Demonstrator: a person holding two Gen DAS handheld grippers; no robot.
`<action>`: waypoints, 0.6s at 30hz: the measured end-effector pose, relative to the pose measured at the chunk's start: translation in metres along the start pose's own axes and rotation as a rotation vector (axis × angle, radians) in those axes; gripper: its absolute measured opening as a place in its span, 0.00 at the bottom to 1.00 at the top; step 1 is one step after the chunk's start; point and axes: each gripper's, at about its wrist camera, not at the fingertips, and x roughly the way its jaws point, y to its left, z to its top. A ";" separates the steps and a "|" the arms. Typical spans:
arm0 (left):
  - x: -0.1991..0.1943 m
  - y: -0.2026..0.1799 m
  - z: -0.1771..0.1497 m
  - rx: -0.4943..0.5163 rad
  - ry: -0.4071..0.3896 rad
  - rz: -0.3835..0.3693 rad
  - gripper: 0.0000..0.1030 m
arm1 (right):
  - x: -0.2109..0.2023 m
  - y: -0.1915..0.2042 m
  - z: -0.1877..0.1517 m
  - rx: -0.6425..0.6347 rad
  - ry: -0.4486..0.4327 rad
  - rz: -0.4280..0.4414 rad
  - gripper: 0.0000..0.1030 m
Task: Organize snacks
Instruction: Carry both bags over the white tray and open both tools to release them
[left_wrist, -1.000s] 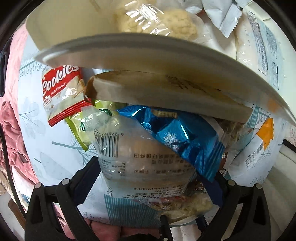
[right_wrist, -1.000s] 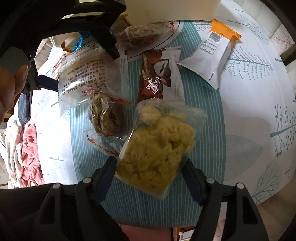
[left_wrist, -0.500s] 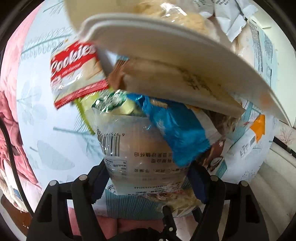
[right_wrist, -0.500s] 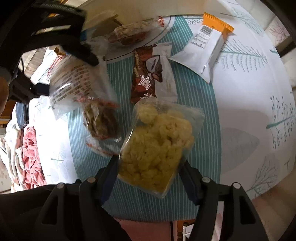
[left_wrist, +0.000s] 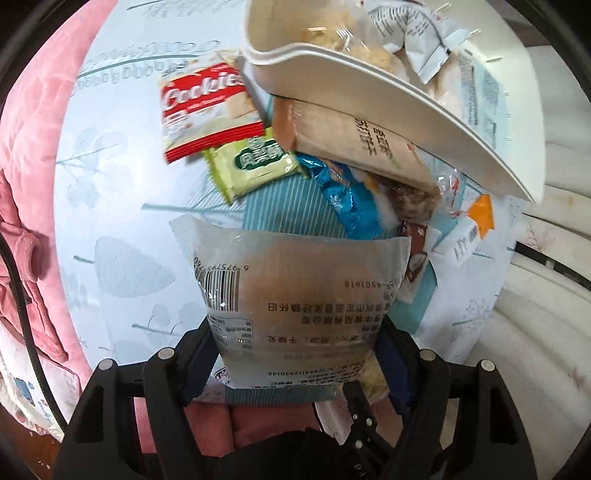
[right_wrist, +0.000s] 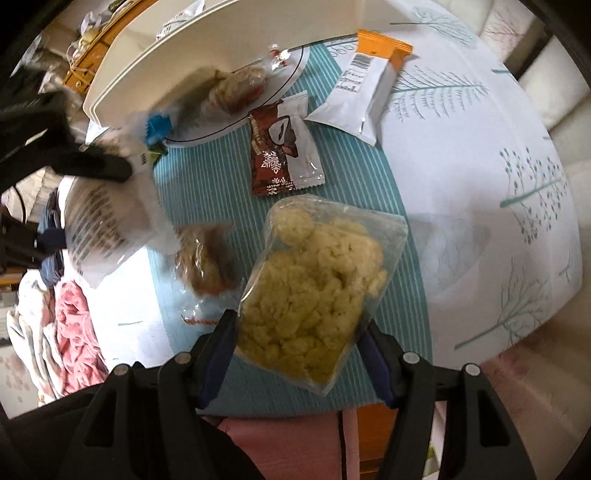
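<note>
My left gripper is shut on a clear snack bag with a barcode and printed text, held above the table; it shows blurred in the right wrist view. My right gripper is shut on a clear bag of yellow crumbly snack, held above the striped teal mat. A white tray holding several packets stands ahead of the left gripper, raised over the table; it also shows in the right wrist view.
On the table lie a red Cookies pack, a green packet, a blue wrapper, a beige pack, a brown-and-white pack, an orange-and-white pack and round wrapped biscuits. Pink cloth lies left.
My left gripper has lifted and drawn back with its bag, away from under the tray, uncovering the packets beneath. My right gripper has risen slightly with the yellow snack bag.
</note>
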 end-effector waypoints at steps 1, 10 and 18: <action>-0.009 -0.001 -0.007 0.002 -0.007 -0.005 0.73 | -0.002 0.002 -0.002 0.007 -0.006 0.008 0.62; -0.056 0.034 -0.040 0.063 -0.084 -0.089 0.73 | -0.040 -0.002 -0.002 0.070 -0.086 0.056 0.62; -0.103 0.046 -0.060 0.155 -0.185 -0.154 0.73 | -0.075 0.016 0.002 0.098 -0.169 0.108 0.62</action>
